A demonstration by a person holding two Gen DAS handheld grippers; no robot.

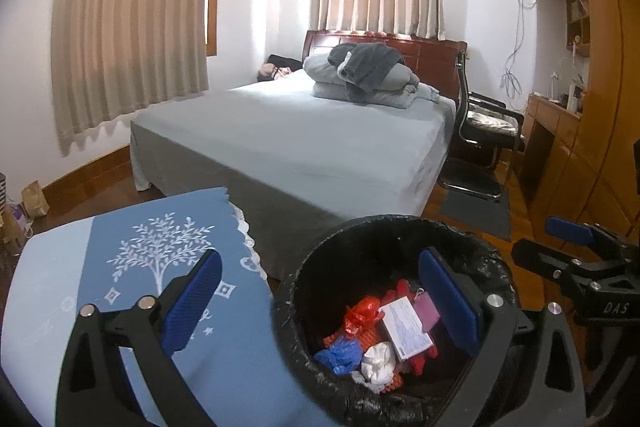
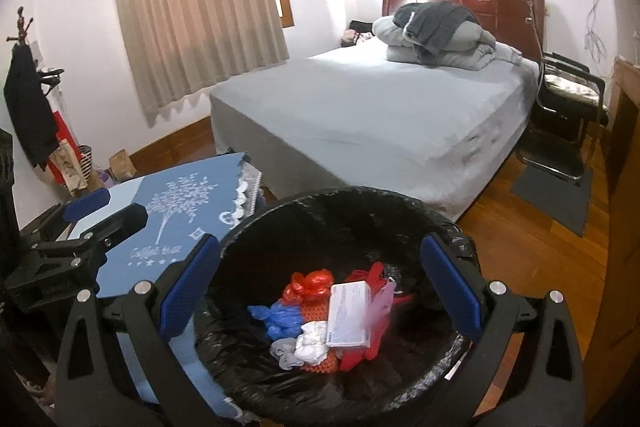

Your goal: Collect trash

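Note:
A round bin [image 1: 472,251] lined with a black bag stands beside a low table with a blue cloth [image 1: 132,267]. It also shows in the right wrist view [image 2: 344,199]. Inside lie a white card [image 1: 406,329], red, blue and white crumpled bags and orange netting; the card [image 2: 348,315] and a blue bag [image 2: 280,317] show in the right wrist view. My left gripper [image 1: 320,303] is open and empty, hovering over the bin's left rim. My right gripper [image 2: 320,287] is open and empty above the bin, and it shows at the right edge of the left wrist view [image 1: 576,251].
A bed [image 1: 304,135] with folded grey bedding stands behind the bin. A black chair [image 1: 480,131] and a dark mat [image 1: 476,211] lie right of it by wooden cabinets [image 1: 580,115]. Paper bags [image 2: 120,163] and a coat stand [image 2: 24,99] are by the left wall.

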